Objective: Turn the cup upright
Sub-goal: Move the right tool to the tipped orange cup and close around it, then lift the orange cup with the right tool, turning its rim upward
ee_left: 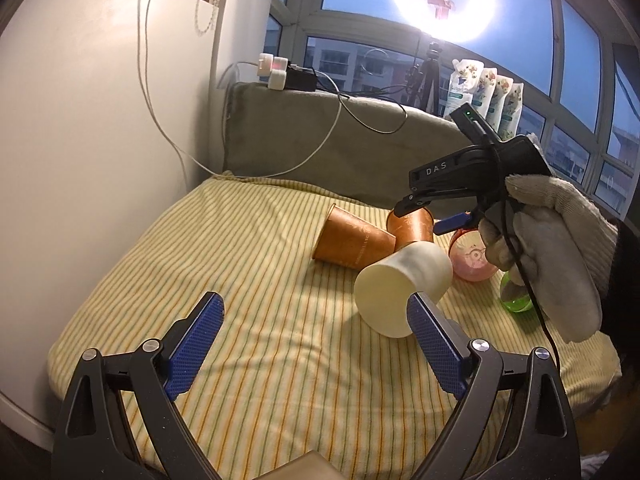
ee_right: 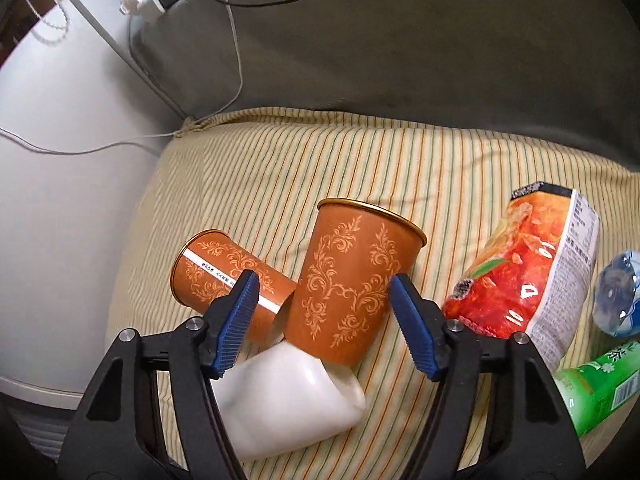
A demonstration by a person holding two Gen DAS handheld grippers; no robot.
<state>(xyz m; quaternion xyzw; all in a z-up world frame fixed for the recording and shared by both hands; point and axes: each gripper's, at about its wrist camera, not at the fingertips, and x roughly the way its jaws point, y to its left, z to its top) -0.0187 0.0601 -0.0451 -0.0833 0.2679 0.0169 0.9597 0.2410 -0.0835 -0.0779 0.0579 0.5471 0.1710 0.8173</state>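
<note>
An orange patterned paper cup (ee_right: 352,284) stands mouth up, slightly tilted, between the open fingers of my right gripper (ee_right: 322,316); neither pad clearly touches it. It also shows in the left wrist view (ee_left: 412,226), partly hidden by the right gripper (ee_left: 432,216). A second orange cup (ee_right: 224,276) lies on its side to the left; it shows in the left wrist view (ee_left: 352,242). A white frosted cup (ee_right: 288,404) lies on its side in front of both; it shows in the left wrist view (ee_left: 400,288). My left gripper (ee_left: 316,336) is open and empty, its right finger near the white cup.
All lies on a striped yellow cushion (ee_right: 280,176) against a grey backrest (ee_right: 400,60). A red snack bag (ee_right: 532,268), a green bottle (ee_right: 596,392) and a clear bottle (ee_right: 616,296) lie to the right. A white wall (ee_left: 100,140) and cables (ee_left: 168,120) are to the left.
</note>
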